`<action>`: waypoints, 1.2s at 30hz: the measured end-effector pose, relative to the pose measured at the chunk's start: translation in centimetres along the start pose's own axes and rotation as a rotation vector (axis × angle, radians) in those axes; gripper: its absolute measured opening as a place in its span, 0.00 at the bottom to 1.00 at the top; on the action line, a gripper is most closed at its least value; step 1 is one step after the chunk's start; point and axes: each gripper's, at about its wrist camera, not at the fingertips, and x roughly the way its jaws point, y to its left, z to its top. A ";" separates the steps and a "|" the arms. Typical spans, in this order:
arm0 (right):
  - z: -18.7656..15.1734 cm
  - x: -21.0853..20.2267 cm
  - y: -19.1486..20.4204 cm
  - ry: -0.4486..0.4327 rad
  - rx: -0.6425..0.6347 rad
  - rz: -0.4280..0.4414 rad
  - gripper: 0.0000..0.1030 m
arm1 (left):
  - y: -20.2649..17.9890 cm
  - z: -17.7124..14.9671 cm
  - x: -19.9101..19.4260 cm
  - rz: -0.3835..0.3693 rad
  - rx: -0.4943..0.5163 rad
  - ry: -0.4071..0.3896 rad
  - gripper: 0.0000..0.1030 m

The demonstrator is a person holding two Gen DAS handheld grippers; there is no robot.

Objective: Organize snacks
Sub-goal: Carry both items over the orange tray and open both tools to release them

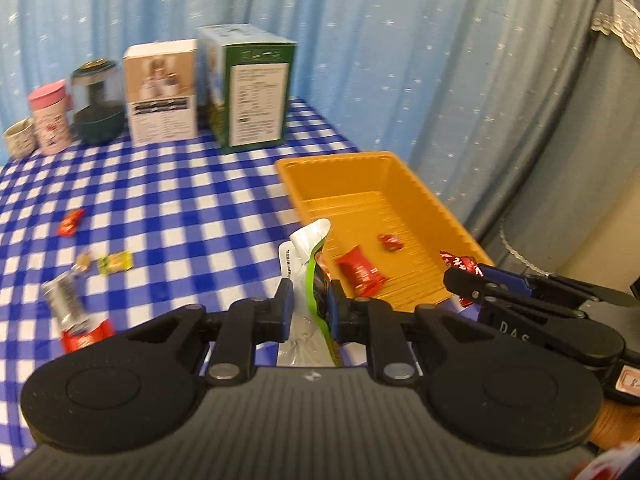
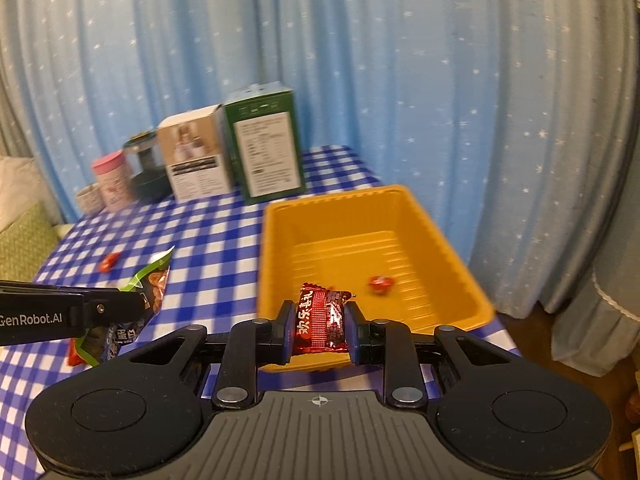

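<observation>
My left gripper point(image 1: 310, 304) is shut on a green and silver snack bag point(image 1: 308, 256), held above the table just left of the yellow tray point(image 1: 296, 188). The bag also shows in the right wrist view point(image 2: 150, 284). My right gripper point(image 2: 319, 326) is shut on a red snack packet point(image 2: 320, 318), held over the near edge of the yellow tray point(image 2: 272, 240). In the tray lie a red packet point(image 1: 362, 274) and a small red candy point(image 1: 391, 241). Loose snacks lie on the checked cloth: a red candy point(image 1: 71, 222), a green-yellow candy point(image 1: 116, 262), a silver-red packet point(image 1: 74, 318).
At the back of the table stand a green box point(image 1: 256, 96), a white box point(image 1: 162, 94), a dark green jar point(image 1: 96, 104), a pink tumbler point(image 1: 50, 118) and a small cup point(image 1: 20, 138). A blue curtain hangs behind. The table's right edge runs beside the tray.
</observation>
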 end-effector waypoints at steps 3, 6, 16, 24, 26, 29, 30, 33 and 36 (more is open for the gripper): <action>0.4 0.0 -1.7 -0.004 0.012 -0.017 0.25 | -1.6 1.0 1.3 -0.020 0.018 0.001 0.16; 0.8 0.3 -3.3 -0.004 0.020 -0.031 0.25 | -2.8 1.7 2.4 -0.038 0.025 0.002 0.16; 1.9 2.8 -6.0 0.003 0.030 -0.050 0.25 | -4.9 2.9 6.3 -0.075 0.030 0.020 0.16; 2.7 5.3 -7.7 0.019 0.035 -0.054 0.25 | -5.3 3.6 9.5 -0.088 0.018 0.038 0.16; 2.7 5.9 -7.9 0.024 0.038 -0.055 0.25 | -5.4 3.8 10.1 -0.089 0.018 0.040 0.16; 2.7 6.7 -8.3 0.033 0.039 -0.057 0.25 | -5.4 4.0 11.1 -0.089 0.015 0.047 0.16; 2.7 7.0 -8.4 0.038 0.042 -0.056 0.25 | -5.4 4.0 11.4 -0.088 0.015 0.050 0.16; 2.7 7.6 -8.6 0.045 0.042 -0.057 0.25 | -5.3 4.0 12.2 -0.087 0.009 0.060 0.16; 2.8 8.0 -8.6 0.048 0.045 -0.056 0.25 | -5.2 4.0 12.9 -0.089 0.009 0.063 0.16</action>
